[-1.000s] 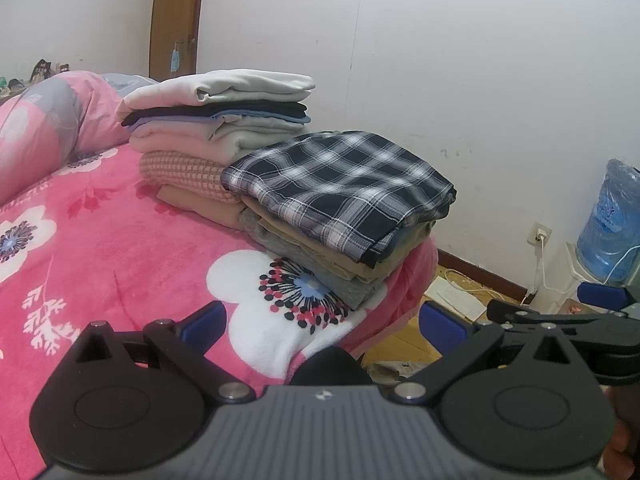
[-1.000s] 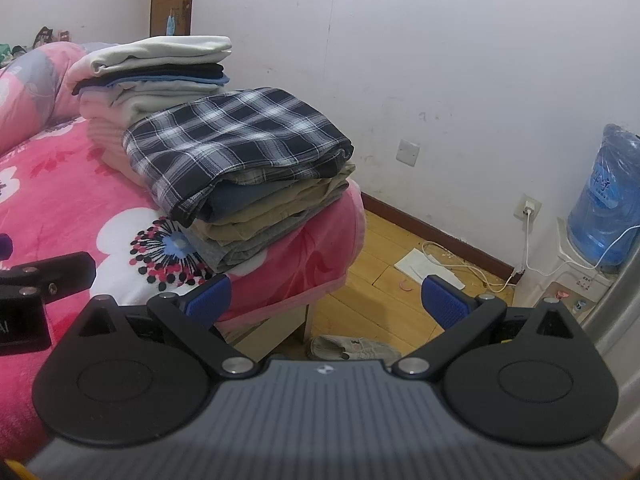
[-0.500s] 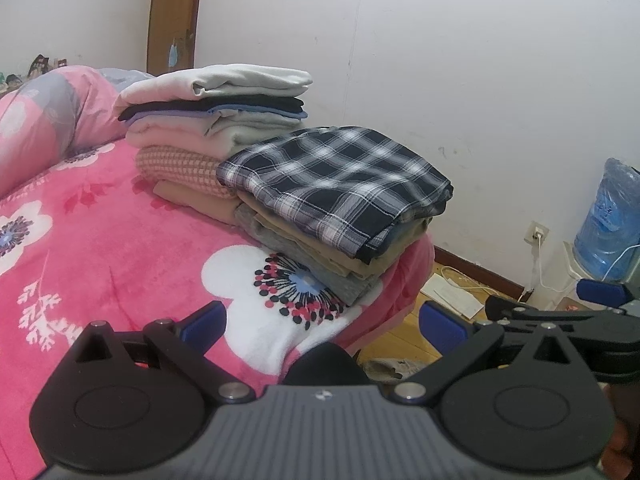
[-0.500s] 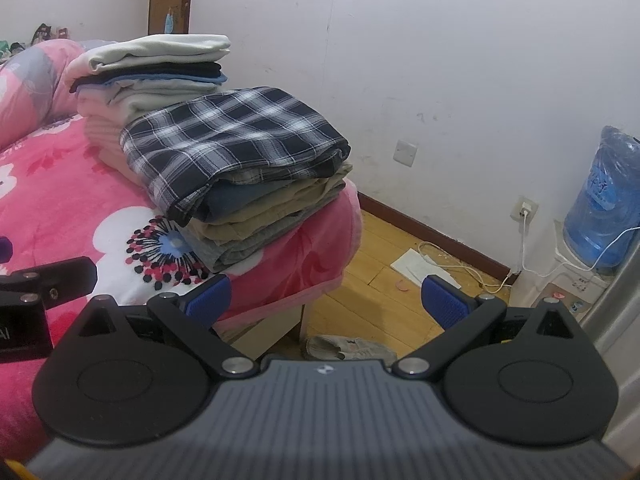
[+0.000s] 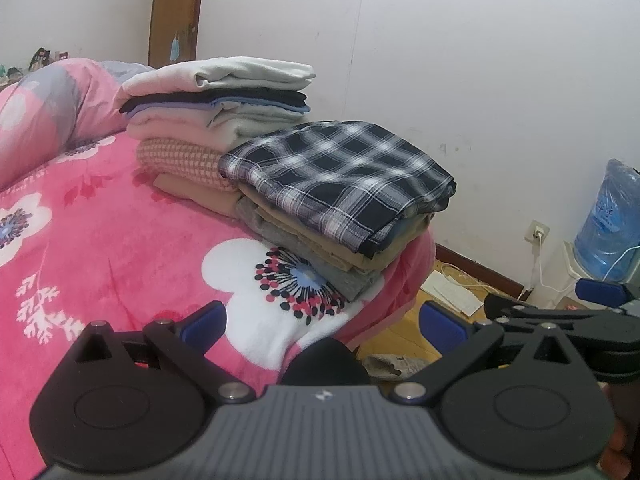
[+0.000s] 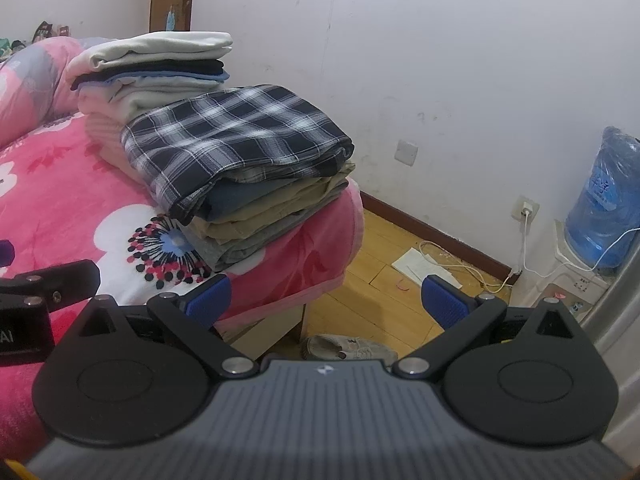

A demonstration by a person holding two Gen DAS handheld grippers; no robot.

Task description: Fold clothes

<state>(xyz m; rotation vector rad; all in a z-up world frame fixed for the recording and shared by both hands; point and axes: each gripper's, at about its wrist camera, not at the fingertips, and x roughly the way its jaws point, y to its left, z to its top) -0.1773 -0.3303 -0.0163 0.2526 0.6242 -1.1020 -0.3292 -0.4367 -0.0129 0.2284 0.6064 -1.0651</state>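
Plaid shirt (image 5: 340,176) tops both views; only right shows wall switch (image 6: 406,152); both jaws empty, spread.

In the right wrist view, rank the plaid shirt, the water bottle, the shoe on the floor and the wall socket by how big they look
1. plaid shirt
2. water bottle
3. shoe
4. wall socket

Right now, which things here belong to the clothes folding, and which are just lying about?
Part of the job:
plaid shirt topping the near stack
taller stack of folded clothes behind
left gripper, open
right gripper, open

Just lying about:
water bottle
shoe
paper on the floor
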